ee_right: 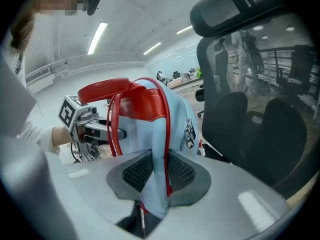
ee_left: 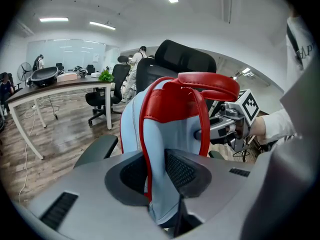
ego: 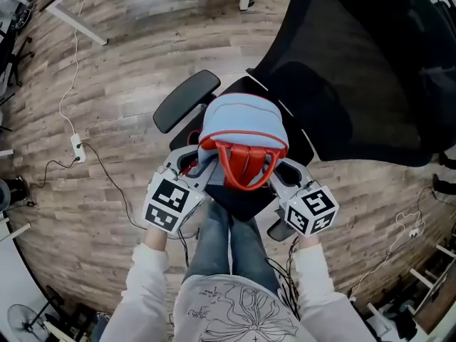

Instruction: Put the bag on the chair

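The light blue bag (ego: 242,130) with red trim hangs between the two claws over the black office chair (ego: 342,84). It sits above the front edge of the seat, on the side nearest the person, with the backrest rising behind it. Its red handles (ego: 246,164) loop down toward the person's jeans (ego: 228,241). The view from above does not settle whether the bottom of the bag touches the seat; it may be just above it.

The left claw (ego: 194,169) is clamped on the bag. In the left gripper view its two dark ribbed pads (ee_left: 182,171) press on a fold of blue fabric edged by a red strap, and the rest of the bag stands upright beyond them. The right claw (ego: 281,173) is clamped on the opposite side of the bag. In the right gripper view its pads pinch blue fabric with a red seam running through the grip, and a metal zipper pull (ee_right: 189,133) hangs on the bag's side toward the chair's backrest. Each claw shows in the other's view, on the far side of the bag.

One armrest (ego: 187,100) juts out at the seat's left edge, just beside the bag. The chair stands on a wooden floor (ego: 128,63), where a white power strip (ego: 77,147) lies with its cable well off to the left. In the left gripper view a white-legged table (ee_left: 55,86) with a green plant (ee_left: 105,76) stands farther back in the room.
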A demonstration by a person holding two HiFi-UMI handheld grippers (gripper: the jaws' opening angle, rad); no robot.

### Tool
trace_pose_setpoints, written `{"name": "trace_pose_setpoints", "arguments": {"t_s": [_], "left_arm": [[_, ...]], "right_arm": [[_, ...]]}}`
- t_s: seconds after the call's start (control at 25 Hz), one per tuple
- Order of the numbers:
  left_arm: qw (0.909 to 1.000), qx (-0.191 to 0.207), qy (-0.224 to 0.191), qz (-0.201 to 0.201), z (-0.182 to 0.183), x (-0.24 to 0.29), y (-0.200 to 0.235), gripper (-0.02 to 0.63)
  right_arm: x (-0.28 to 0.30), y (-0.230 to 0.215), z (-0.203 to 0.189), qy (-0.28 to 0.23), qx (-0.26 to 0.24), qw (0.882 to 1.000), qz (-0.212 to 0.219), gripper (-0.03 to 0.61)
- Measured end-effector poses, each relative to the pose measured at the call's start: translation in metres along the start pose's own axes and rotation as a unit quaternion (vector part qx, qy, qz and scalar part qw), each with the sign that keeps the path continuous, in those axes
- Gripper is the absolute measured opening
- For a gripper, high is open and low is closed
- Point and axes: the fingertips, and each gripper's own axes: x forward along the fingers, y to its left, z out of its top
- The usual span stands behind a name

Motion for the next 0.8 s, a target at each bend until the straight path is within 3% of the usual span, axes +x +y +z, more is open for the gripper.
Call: {"name": "trace_pose_setpoints", "arguments": {"t_s": [0.36,0.8], "left_arm": [[0.9989,-0.039,0.023,-0.015,-0.042,0.043,0.003,0.101],[0.9980,-0.039,0.048,-0.012,-0.074,0.089,0.000,0.101]], "right_arm": [[0.019,-0.030,-0.043,0.027,0.010,0.999,-0.017,0.094],[0.034,-0.068,-0.084,0.065,0.009,0.997,-0.036,0.094]]}}
